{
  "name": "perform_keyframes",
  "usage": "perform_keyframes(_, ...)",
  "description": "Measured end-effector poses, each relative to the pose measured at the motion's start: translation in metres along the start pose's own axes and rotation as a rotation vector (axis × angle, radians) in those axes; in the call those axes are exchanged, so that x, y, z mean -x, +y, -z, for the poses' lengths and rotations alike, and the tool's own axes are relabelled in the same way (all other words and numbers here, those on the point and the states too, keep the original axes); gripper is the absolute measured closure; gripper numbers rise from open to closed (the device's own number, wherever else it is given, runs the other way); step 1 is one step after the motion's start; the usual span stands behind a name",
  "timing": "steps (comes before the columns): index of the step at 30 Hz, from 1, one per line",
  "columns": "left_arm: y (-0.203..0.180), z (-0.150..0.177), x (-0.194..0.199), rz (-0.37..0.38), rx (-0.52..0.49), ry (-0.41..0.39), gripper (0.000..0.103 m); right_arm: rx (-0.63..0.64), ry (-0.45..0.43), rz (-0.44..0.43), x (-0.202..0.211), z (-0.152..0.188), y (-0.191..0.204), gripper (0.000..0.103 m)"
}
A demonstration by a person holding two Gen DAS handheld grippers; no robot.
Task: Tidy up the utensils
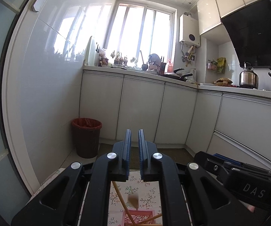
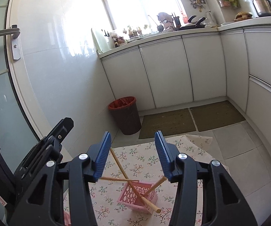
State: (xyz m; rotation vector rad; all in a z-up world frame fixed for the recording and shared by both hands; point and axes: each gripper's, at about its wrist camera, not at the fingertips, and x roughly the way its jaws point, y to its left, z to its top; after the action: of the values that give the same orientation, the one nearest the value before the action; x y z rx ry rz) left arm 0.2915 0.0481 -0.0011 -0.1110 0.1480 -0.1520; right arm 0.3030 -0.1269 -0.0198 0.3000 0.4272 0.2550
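The right claw (image 2: 133, 150) is seen spread apart above the flowered cloth (image 2: 184, 146), its blue pads (image 2: 103, 156) standing wide with nothing pressed between them. Below it, a pink perforated basket (image 2: 135, 197) is set on the cloth-covered surface, and wooden chopsticks (image 2: 124, 175) are found crossed in it: one is leaned up and away toward the left pad, one is laid nearly level across the basket's rim, and one is poked out toward the right, while a thicker end is stuck out over the near corner. No chopstick is touched by the pads as far as can be judged.

The left claw (image 1: 135, 150) is held nearly clenched, only a narrow slit being left between its pads, and nothing is gripped there. Beneath its frame, the same basket (image 1: 139, 216) and chopsticks (image 1: 119, 195) are glimpsed, along with a small blurred brown object (image 1: 133, 200) that cannot be identified.

A brown bin (image 2: 126, 113) is stood on the floor by the white cabinets (image 2: 163, 71).
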Motion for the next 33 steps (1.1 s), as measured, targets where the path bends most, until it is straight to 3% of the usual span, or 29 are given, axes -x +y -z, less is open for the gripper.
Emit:
perform_keyframes(6, 0.005, -0.014, 0.023, 0.024, 0.009, -0.022, 0.095, -0.005, -0.021, 0.002, 0.019, -0.001, 0.005, 0.053)
perform_keyframes(10, 0.017, -0.026, 0.051, 0.034, 0.028, -0.039, 0.087, -0.034, -0.037, -0.003, 0.035, -0.003, -0.001, 0.053)
perform_keyframes(13, 0.036, -0.030, 0.064, -0.025, 0.066, -0.006, 0.061, -0.070, -0.038, -0.013, 0.048, 0.001, -0.008, 0.053)
perform_keyframes(15, 0.056, -0.025, 0.056, -0.138, 0.082, 0.091, 0.018, -0.093, -0.033, -0.019, 0.056, 0.005, -0.012, 0.052)
perform_keyframes(17, 0.079, -0.009, 0.025, -0.236, 0.079, 0.284, 0.017, -0.117, -0.026, -0.004, 0.064, 0.012, -0.019, 0.042)
perform_keyframes(18, 0.093, 0.007, -0.001, -0.256, 0.088, 0.445, 0.018, -0.138, -0.025, 0.005, 0.067, 0.016, -0.023, 0.038)
perform_keyframes(20, 0.122, 0.047, -0.046, -0.216, 0.182, 0.723, 0.018, -0.181, -0.018, 0.013, 0.073, 0.024, -0.035, 0.037)
perform_keyframes(22, 0.141, 0.087, -0.085, -0.209, 0.226, 0.915, 0.022, -0.223, -0.012, 0.030, 0.078, 0.030, -0.048, 0.032)
perform_keyframes(24, 0.150, 0.113, -0.114, -0.268, 0.168, 0.982, 0.030, -0.283, -0.028, 0.058, 0.082, 0.036, -0.065, 0.020)
perform_keyframes(26, 0.157, 0.129, -0.141, -0.266, 0.145, 1.020, 0.041, -0.333, -0.035, 0.084, 0.081, 0.042, -0.081, 0.017)
perform_keyframes(29, 0.163, 0.146, -0.181, -0.248, 0.178, 1.081, 0.043, -0.381, 0.011, 0.106, 0.067, 0.052, -0.105, 0.017)
perform_keyframes(33, 0.144, 0.161, -0.230, -0.243, 0.112, 1.110, 0.043, -0.464, 0.088, 0.111, 0.043, 0.065, -0.132, 0.017)
